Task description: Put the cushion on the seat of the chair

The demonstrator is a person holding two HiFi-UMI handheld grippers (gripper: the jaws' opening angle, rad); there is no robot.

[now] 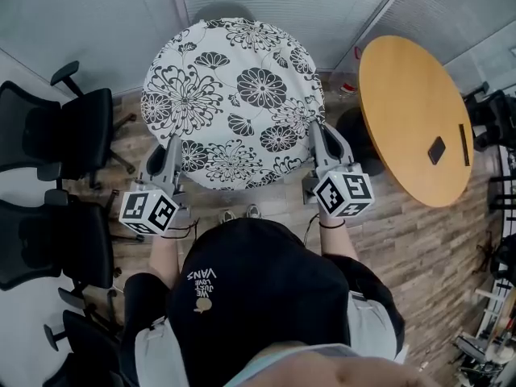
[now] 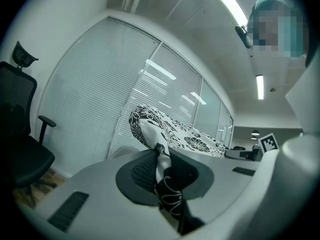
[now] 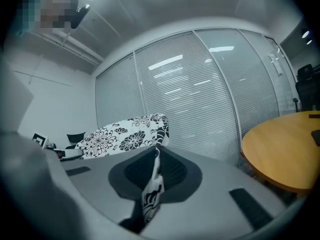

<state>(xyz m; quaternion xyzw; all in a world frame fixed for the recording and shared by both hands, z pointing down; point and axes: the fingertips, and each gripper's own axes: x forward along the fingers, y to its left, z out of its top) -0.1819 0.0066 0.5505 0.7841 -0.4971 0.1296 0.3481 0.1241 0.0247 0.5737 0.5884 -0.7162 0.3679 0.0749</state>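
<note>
A round cushion (image 1: 234, 103) with a black-and-white flower print hangs in front of me, held up between both grippers. My left gripper (image 1: 172, 153) is shut on its near left edge, and the fabric is pinched between the pads (image 2: 160, 156). On the near right edge, my right gripper (image 1: 317, 139) is shut the same way, with a fold of the cloth squeezed between its jaws (image 3: 154, 171). The cushion (image 2: 175, 131) stretches away from both sets of jaws (image 3: 125, 136). Black office chairs (image 1: 76, 131) stand to the left, apart from the cushion.
A round wooden table (image 1: 415, 119) with a dark phone (image 1: 436, 149) on it stands to the right. More black chairs (image 1: 56, 244) line the left wall, one seen in the left gripper view (image 2: 20, 149). Blinds over glass walls lie ahead. The floor is wood.
</note>
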